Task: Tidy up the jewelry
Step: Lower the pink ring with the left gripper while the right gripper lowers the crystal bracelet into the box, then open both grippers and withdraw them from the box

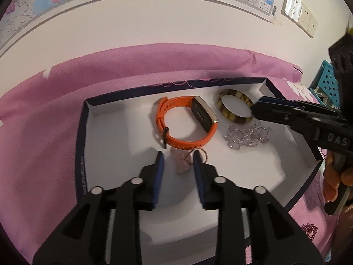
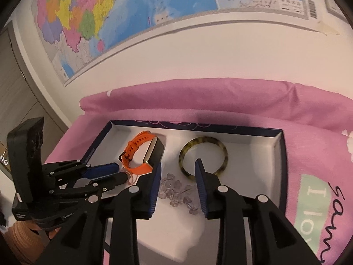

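Now the left gripper (image 1: 178,155) is seen parted over a pink beaded bracelet (image 1: 184,160) lying loose between its pads, unclamped. The right gripper (image 2: 178,165) is likewise held apart, nothing pinched, above a clear bead bracelet (image 2: 176,191). An orange watch (image 1: 185,121) and a mottled bangle (image 1: 235,106) are laid in the white box (image 1: 114,137) on pink cloth (image 1: 44,121).

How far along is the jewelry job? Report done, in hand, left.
Done: orange watch, mottled bangle and clear crystal bracelet lie in the box.
In hand: nothing is gripped. The left gripper is open around a pink beaded piece on the box floor; the right gripper is open and empty.
Left: a dark red beaded piece lies outside on the cloth.
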{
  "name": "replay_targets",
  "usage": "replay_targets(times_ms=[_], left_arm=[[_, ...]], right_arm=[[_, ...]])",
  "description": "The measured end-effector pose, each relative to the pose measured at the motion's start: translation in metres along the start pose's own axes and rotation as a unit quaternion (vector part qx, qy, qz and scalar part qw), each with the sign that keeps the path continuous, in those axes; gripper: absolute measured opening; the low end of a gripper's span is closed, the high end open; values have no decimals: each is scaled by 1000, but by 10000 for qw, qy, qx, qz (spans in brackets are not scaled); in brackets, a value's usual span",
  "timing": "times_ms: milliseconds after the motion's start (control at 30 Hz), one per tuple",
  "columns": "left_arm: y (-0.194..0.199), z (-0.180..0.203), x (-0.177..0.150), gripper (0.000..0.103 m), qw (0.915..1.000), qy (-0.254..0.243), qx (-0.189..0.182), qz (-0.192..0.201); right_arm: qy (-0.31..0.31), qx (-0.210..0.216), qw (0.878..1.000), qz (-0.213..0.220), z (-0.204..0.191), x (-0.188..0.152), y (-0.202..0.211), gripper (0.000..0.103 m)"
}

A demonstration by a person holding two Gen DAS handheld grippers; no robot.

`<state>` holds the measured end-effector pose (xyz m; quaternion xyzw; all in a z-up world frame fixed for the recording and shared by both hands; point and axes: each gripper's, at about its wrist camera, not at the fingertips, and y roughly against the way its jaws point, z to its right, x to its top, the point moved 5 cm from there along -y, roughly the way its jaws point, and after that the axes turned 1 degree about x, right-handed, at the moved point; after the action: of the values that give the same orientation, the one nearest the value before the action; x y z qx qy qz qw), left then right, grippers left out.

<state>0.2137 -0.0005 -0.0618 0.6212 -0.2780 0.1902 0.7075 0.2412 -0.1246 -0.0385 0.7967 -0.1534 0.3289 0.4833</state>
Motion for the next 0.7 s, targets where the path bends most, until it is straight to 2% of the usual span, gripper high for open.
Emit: replay_targets(times_ms=[167,367,500,700], left_arm=[[14,-3,0,37,9998,19,87,169],[42,-1,-3,47,9985,-27,214,494],[63,-2,-9,61,9971,22,277,711],[91,1,-24,64,9946,70,348,971]], right_arm=[[8,2,10000,27,1,-5,10,29],[90,52,9998,158,-6,-15,33,36],[182,98,9995,240,-14,-24,50,38],[215,223,9990,319,-23,-39,70,38]])
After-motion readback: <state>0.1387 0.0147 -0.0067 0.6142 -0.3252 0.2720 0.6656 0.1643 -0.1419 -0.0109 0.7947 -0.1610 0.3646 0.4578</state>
